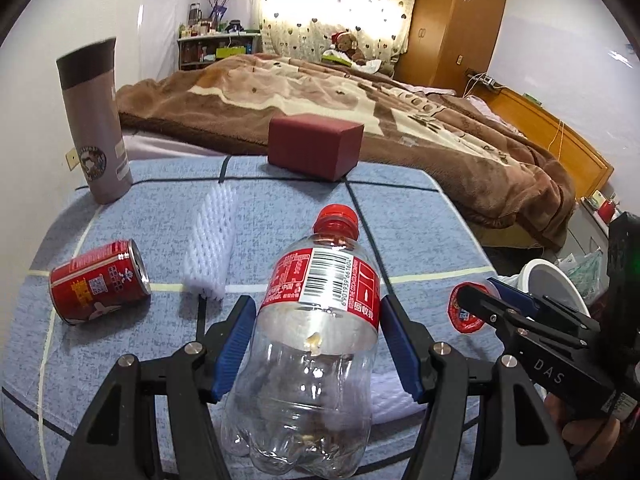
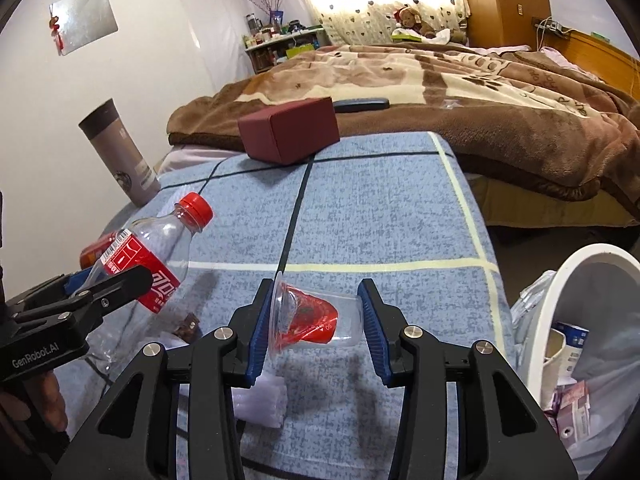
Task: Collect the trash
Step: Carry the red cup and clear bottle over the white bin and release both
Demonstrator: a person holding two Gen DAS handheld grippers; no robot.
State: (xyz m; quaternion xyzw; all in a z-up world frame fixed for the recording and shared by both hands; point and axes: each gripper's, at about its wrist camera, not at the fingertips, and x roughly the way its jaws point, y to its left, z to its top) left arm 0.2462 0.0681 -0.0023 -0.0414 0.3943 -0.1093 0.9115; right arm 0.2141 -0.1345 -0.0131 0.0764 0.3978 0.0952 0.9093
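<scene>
My left gripper (image 1: 318,320) is shut on an empty clear plastic bottle (image 1: 316,344) with a red label and red cap, held above the blue cloth; it also shows at the left of the right wrist view (image 2: 152,264). My right gripper (image 2: 316,312) is shut on a clear plastic cup (image 2: 312,320) with a red lid, held sideways; it shows in the left wrist view (image 1: 466,308) too. A red can (image 1: 100,282) lies on its side at the left. A white foam net sleeve (image 1: 212,244) lies beside it. The white trash bin (image 2: 576,320) stands at the right, holding rubbish.
The table has a blue checked cloth (image 2: 380,216). A grey thermos (image 1: 96,120) stands at its far left corner. A dark red box (image 1: 316,146) sits at the far edge. A bed with a brown blanket (image 1: 360,92) lies behind. Another foam piece (image 2: 264,400) lies under my right gripper.
</scene>
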